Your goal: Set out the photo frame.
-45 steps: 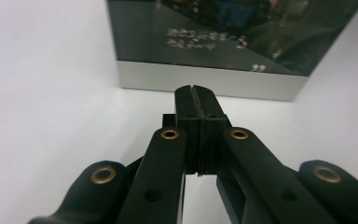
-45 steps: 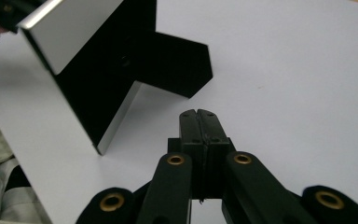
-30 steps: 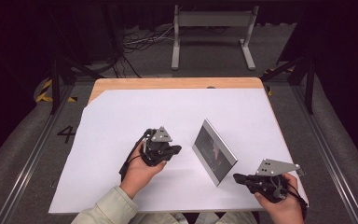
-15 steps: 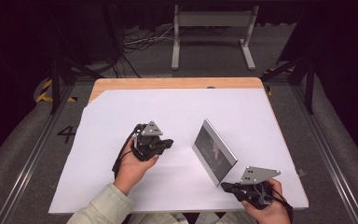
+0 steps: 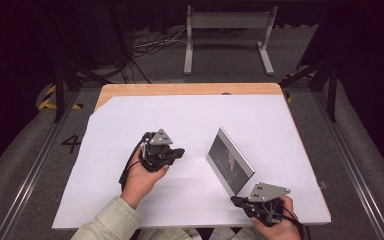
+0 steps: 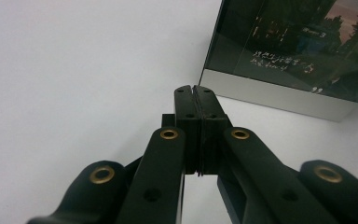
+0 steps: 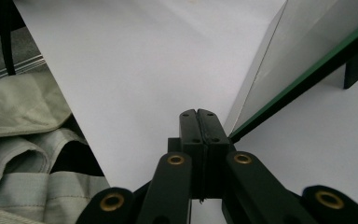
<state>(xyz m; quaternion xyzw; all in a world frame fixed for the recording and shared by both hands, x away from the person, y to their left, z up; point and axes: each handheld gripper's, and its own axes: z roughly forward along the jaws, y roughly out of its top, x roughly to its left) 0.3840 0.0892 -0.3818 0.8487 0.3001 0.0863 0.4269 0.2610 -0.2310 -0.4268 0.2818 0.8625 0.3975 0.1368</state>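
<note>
Standing untouched near the white tabletop's point(image 5: 130, 120) right edge, the upright glass-fronted picture frame point(image 5: 229, 161) is waiting; you are keeping both hand-held grippers, left point(image 5: 178, 152) and right point(image 5: 236, 201), closed on nothing.

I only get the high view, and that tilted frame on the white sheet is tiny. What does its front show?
Observer: The picture frame holds a dark night scene with white handwriting, above a silver lower border.
Operator: Is the left gripper open?
Observer: No, the left gripper has its jaws pressed together, holding nothing.
Operator: And the right one?
Observer: The right gripper is shut too, its tips beside the frame's near corner, by a green glass edge.
</note>
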